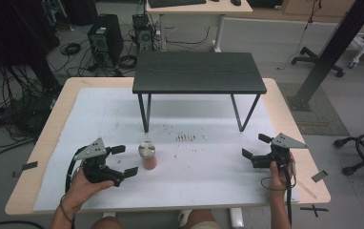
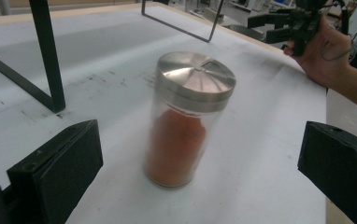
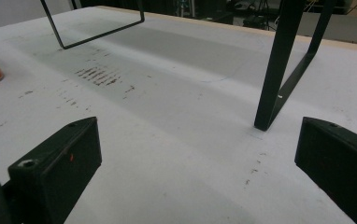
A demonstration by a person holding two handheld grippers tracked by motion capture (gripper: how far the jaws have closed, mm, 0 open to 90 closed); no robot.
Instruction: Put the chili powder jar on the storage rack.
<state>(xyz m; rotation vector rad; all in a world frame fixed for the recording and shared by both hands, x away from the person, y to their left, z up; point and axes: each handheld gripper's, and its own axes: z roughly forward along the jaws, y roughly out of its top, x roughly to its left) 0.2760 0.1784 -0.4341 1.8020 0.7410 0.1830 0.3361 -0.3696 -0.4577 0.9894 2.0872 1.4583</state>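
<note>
Nearest the lens in the left gripper view, the two black jaws of the left tool (image 2: 193,172) stand wide apart and released, with nothing between them but air and the spice jar (image 2: 187,119) a little way ahead. That jar is a clear cylinder with orange-red powder inside and a brushed steel lid (image 2: 196,79), standing upright on the white sheet that covers the bench (image 1: 42,143). It sits on the centre line between the jaws, in front of their tips, not yet flanked or touched.

From above, the left tool (image 1: 121,161) is held low at the near left of the bench, its open jaws pointing right towards the jar (image 1: 147,155), which stands just beside the fingertips. This looks like the approach before a grasp. The next move, as I judge it, calls for pushing the tool forward until the jaws flank the glass body below the lid, then closing squarely; an off-centre squeeze could tip so tall a jar.

The right tool (image 1: 252,147) is held well apart at the near right edge, jaws likewise spread and empty, pointing left across bare sheet. Beyond both stands a small black table (image 1: 198,71) on thin legs at the back of the bench, with faint reddish smears (image 1: 187,138) on the sheet in front of it.
</note>
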